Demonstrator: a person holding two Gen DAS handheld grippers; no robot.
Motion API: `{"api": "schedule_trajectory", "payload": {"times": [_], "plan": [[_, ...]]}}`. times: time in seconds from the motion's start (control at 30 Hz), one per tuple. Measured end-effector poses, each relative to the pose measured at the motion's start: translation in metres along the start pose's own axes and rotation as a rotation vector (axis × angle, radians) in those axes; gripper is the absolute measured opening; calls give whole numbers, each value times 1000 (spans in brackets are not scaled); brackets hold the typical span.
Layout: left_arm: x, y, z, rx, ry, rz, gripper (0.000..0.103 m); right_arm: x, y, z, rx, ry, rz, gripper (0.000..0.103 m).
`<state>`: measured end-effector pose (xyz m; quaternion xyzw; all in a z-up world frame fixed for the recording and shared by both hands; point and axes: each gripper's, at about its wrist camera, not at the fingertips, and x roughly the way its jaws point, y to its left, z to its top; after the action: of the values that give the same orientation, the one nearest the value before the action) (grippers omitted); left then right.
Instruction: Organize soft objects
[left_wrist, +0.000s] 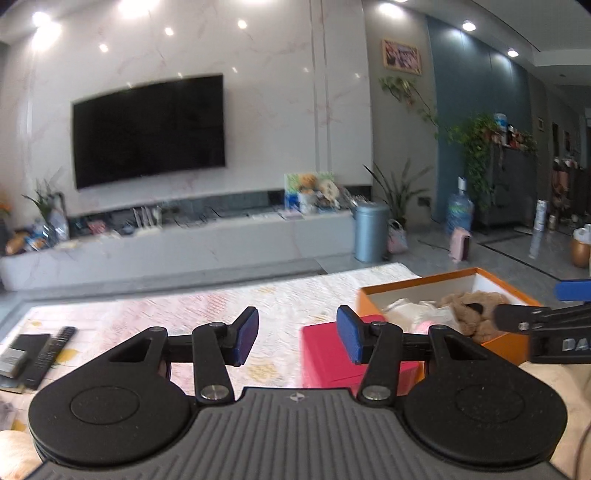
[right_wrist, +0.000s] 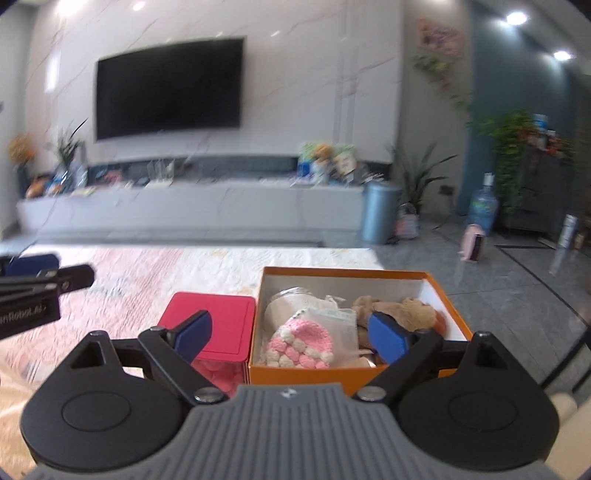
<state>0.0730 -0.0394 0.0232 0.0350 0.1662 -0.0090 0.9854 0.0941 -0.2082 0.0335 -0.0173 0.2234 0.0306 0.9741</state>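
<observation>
Your left gripper (left_wrist: 297, 336) hangs with jaws apart, nothing between them. Ahead of it lies open patterned tablecloth (left_wrist: 207, 306) up to the far table edge; the flat black remote (left_wrist: 51, 354) sits off to its left. Your right gripper (right_wrist: 291, 334) is spread wide, empty, above the near rim of the open orange cardboard box (right_wrist: 347, 273). Inside the box: a pink-and-white crocheted piece (right_wrist: 301, 343), a white mesh pouch (right_wrist: 332, 321), a brown plush toy (right_wrist: 410, 310). The red square tin (right_wrist: 214, 317) touches the box's left wall. Bare floor lies right of the box.
</observation>
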Motion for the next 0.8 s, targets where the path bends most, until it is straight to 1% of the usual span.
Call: {"api": "schedule_trajectory", "payload": {"times": [0.03,0.13,0.23,0.27,0.3,0.33,0.43,0.57,0.63,0.7,0.8], "plan": [[-2,0,-6,2,-13,23,59,-6,3,-7,13,-13,-14,92],[-5,1,-21,-26,-17,34,59,-19,12,-27,17,-59,-62,92],[-9,-1,-33,-33,-16,58,59,-28,18,-41,16,-110,-116,93],[-9,-3,-36,-32,-9,60,59,-30,19,-43,25,-132,-133,95],[-9,-3,-39,-34,-2,55,59,-33,18,-46,39,-157,-149,100],[-9,-4,-40,-33,2,49,59,-35,17,-49,55,-184,-155,100],[-12,-4,-42,-29,9,59,66,-34,14,-55,79,-208,-155,100],[-12,-8,-43,-23,18,69,75,-25,12,-69,91,-179,-172,100],[-9,-10,-47,-18,23,69,78,-20,9,-72,113,-156,-166,100],[-5,-11,-52,-22,35,92,84,-15,4,-74,142,-128,-152,100],[1,-9,-59,-33,72,86,86,-7,-3,-76,183,-86,-153,100]]}}
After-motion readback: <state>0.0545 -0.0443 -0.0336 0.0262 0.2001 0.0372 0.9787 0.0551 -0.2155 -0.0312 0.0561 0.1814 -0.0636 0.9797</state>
